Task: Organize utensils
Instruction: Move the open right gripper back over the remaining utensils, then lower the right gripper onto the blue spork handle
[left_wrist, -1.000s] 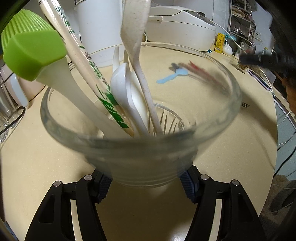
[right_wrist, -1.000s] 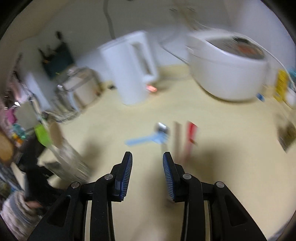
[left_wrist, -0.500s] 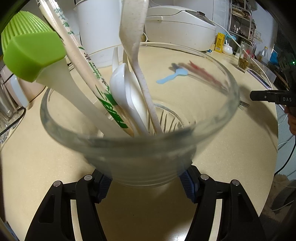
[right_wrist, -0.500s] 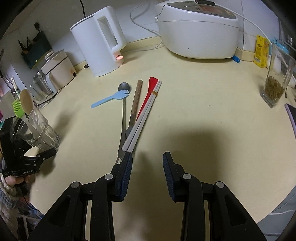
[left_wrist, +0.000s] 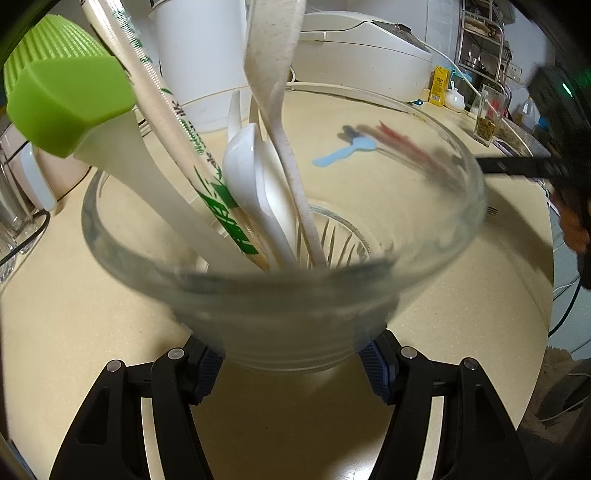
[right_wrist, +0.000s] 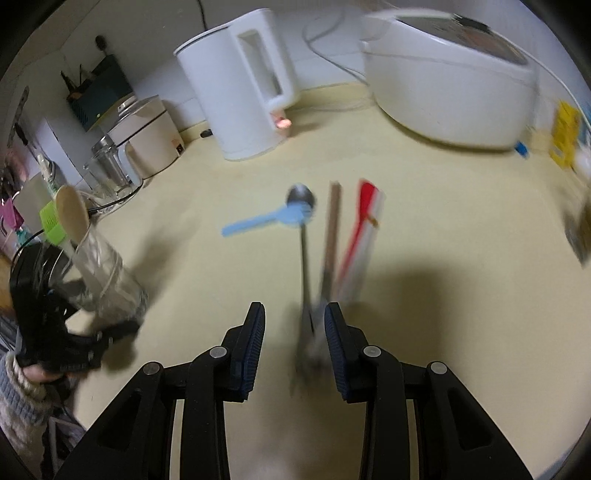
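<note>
My left gripper (left_wrist: 291, 363) is shut on a clear glass (left_wrist: 424, 236) that holds a green silicone brush (left_wrist: 66, 99), wrapped chopsticks (left_wrist: 173, 122), white spoons (left_wrist: 243, 166) and a speckled spoon (left_wrist: 273, 55). The glass also shows in the right wrist view (right_wrist: 107, 284). My right gripper (right_wrist: 293, 343) is open, low over the counter at the near ends of the loose utensils: a metal spoon (right_wrist: 303, 229), a fork (right_wrist: 314, 332), brown chopsticks (right_wrist: 332, 225), a red spatula (right_wrist: 360, 221), white chopsticks (right_wrist: 364, 247) and a blue spoon (right_wrist: 266, 221).
A white kettle (right_wrist: 243, 96) and a white rice cooker (right_wrist: 450, 85) stand at the back of the beige counter (right_wrist: 461, 295). A beige appliance (right_wrist: 147, 136) and a glass jar (right_wrist: 107, 166) stand at the left. A glass of dried leaves (left_wrist: 487, 118) stands at the right.
My right gripper has moved forward and down toward the loose utensils, so the fork's end now lies between its fingers. My left gripper still holds the glass in place.
</note>
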